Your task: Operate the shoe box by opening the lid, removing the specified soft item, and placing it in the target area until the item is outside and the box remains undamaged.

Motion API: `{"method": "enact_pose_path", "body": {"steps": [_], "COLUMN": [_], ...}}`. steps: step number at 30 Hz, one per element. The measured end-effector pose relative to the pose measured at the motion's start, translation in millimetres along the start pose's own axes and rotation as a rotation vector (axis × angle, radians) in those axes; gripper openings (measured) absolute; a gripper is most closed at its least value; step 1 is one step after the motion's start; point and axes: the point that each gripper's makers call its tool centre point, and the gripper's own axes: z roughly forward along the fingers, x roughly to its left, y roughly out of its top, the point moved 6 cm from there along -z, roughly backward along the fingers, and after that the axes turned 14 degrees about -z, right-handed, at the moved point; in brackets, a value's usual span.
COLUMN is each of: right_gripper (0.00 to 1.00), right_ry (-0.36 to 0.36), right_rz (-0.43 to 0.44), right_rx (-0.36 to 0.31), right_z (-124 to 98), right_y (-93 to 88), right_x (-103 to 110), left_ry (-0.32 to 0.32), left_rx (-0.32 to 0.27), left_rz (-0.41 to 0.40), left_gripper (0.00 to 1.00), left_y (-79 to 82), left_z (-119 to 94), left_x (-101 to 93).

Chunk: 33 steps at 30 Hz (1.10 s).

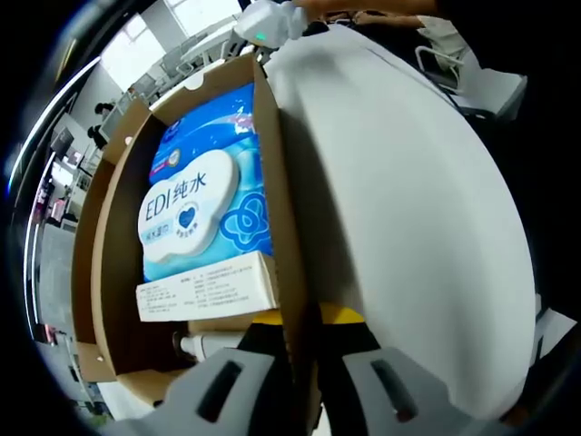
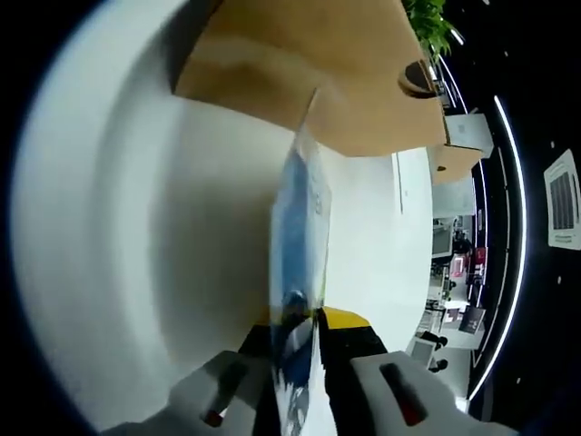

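Observation:
The open brown shoe box [image 1: 109, 272] lies on a white table. Inside it rests a blue and white soft pack of wipes [image 1: 204, 195] with a white printed label on its near end. My left gripper [image 1: 304, 386] is at the box's near right corner, with a jaw on each side of the right side wall [image 1: 283, 227], shut on that wall. In the right gripper view the same blue pack [image 2: 300, 263] shows edge-on, running from the jaws toward the box [image 2: 345, 82]. My right gripper [image 2: 300, 395] is shut on the pack's end. Its white body [image 1: 263, 23] appears beyond the box's far end.
The white table [image 1: 408, 209] spreads to the right of the box, and also [image 2: 136, 227] to the left of the pack. A person's arm and a white chair [image 1: 454, 64] sit past the table. Desks and green plants [image 2: 431, 23] lie farther off.

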Motion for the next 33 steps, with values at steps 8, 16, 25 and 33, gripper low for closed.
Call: {"method": "enact_pose_path", "body": {"steps": [8,16,25,33], "right_gripper": [0.12,0.16,0.18,0.18], "right_ry": [0.024,0.05,0.097,0.108], "right_rz": [-0.005,-0.012,-0.02,0.034], "right_rx": [0.003,-0.006,0.008,-0.014], "right_z": [-16,-32,-50,-73], "right_y": [-3.3,-5.3,-12.4,-11.4], "right_x": [10,21,35,33], "left_ry": [0.0,0.0,0.001,0.001], "left_rx": [0.001,0.001,0.001,0.0], "left_rz": [-0.003,-0.003,0.0,0.0], "left_gripper": [0.04,0.04,0.04,0.04], "left_y": [1.2,0.9,-1.3,-2.0], "left_z": [-1,-1,-1,0], "left_x": [-2.8,-6.2,-2.7,1.5]}}
